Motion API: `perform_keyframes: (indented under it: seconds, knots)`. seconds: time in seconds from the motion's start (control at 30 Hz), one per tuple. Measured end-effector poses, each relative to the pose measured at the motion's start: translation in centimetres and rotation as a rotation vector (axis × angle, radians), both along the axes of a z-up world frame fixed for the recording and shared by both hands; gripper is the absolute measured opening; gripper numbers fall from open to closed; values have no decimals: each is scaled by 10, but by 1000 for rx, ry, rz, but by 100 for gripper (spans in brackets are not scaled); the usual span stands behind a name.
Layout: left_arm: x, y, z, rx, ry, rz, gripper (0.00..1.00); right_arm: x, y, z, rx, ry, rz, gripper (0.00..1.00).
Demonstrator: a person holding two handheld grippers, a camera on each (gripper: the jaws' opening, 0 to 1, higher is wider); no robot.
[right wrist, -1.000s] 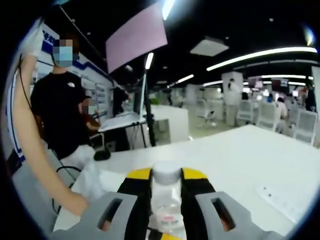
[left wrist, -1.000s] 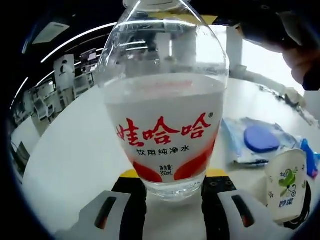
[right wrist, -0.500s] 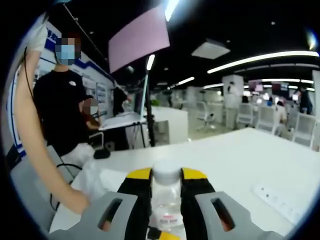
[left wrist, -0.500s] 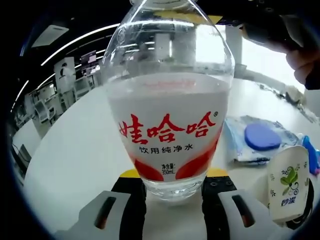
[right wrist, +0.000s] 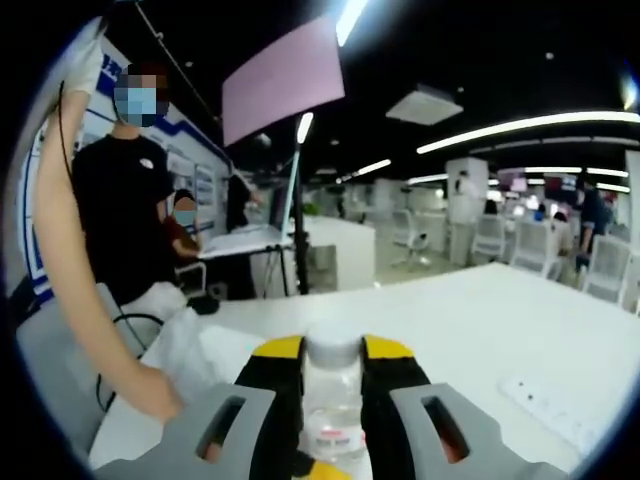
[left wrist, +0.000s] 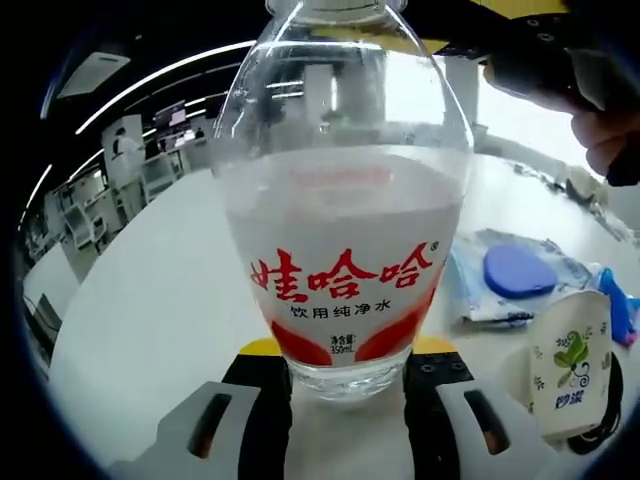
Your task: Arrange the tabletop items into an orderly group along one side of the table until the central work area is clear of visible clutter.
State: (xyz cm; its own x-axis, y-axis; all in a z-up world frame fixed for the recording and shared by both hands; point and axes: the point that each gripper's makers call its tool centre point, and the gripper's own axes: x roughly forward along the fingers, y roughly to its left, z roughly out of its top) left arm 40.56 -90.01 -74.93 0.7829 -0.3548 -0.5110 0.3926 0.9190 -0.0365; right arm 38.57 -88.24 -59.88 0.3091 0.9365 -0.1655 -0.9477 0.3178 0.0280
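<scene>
A clear water bottle (left wrist: 345,230) with a red-lettered label, about half full, stands up close in the left gripper view. My left gripper (left wrist: 348,362) is shut on its base, one jaw on each side. In the right gripper view the bottle's white cap and neck (right wrist: 332,372) sit between the yellow-tipped jaws of my right gripper (right wrist: 332,365), which is shut on them. That right gripper (left wrist: 520,20) and the hand (left wrist: 605,135) holding it show at the top right of the left gripper view. The white table (left wrist: 150,300) lies beneath.
A white paper cup (left wrist: 570,365) with a green print stands at the right, a black cable (left wrist: 605,425) behind it. A blue lid (left wrist: 520,272) lies on a clear plastic bag. A power strip (right wrist: 545,405), a person's arm (right wrist: 75,290) and a bystander (right wrist: 125,210) show.
The bottle sits slightly lower and to the right in the left gripper view. The right gripper view has shifted a little. Both grips are unchanged.
</scene>
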Motion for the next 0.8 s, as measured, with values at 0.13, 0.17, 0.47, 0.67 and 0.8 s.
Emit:
perform_keyframes:
  seconds: [0.13,0.17,0.47,0.67,0.8]
  knots:
    - [-1,-1,5,15,-16,-24,43,2,1,0,0,-4,-1,16]
    - [0,-1,9,5,-26,-28,44,2,1,0,-2,-5,0,16]
    - [-6,2,19,3,-54,-54,48,5,1,-1,-17,-11,13,17]
    - [-12,8,28,-14,-70,-45,49,5,-1,-2,-27,-13,17,18]
    - [-17,12,31,-12,-76,-44,50,5,1,-2,-53,-14,14,18]
